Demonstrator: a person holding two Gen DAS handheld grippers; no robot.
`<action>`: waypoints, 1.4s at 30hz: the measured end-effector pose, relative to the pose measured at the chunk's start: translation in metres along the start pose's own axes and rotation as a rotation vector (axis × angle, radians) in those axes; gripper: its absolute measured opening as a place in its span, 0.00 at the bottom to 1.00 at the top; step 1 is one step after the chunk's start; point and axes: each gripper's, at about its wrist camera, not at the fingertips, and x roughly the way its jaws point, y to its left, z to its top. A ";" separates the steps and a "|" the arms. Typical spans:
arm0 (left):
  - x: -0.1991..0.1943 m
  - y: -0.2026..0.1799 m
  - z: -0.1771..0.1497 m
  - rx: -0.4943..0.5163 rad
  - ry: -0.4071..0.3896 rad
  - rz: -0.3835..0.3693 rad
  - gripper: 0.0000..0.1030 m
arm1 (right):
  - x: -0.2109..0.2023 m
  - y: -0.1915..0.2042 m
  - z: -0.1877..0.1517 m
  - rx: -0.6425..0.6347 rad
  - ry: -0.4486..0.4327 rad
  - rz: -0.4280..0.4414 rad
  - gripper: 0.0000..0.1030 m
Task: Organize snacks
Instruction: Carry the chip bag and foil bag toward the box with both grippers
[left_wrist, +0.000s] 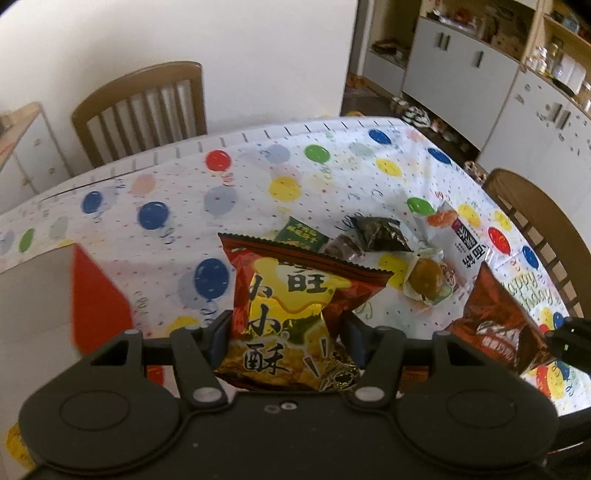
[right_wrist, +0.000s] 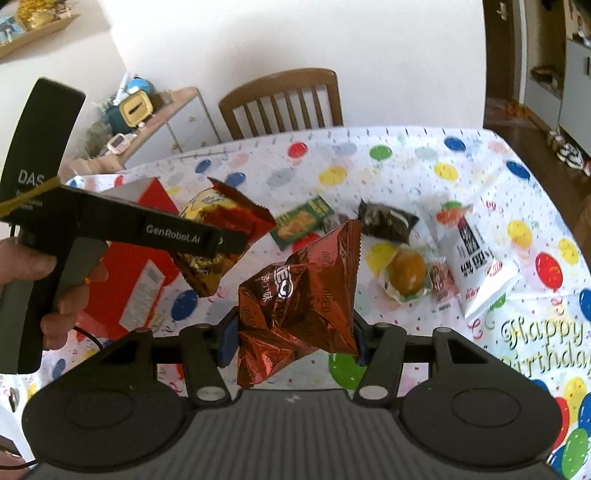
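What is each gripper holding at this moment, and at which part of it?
The left gripper holds the red and gold snack bag by its lower half; the right gripper holds the brown Oreo packet across its lower body.
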 end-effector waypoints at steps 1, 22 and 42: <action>-0.006 0.002 -0.001 -0.011 -0.006 0.000 0.57 | -0.004 0.002 0.002 -0.009 -0.005 0.005 0.55; -0.111 0.091 -0.030 -0.183 -0.127 0.098 0.58 | -0.017 0.123 0.044 -0.249 -0.072 0.138 0.55; -0.132 0.207 -0.068 -0.299 -0.097 0.256 0.58 | 0.056 0.236 0.058 -0.381 -0.012 0.192 0.55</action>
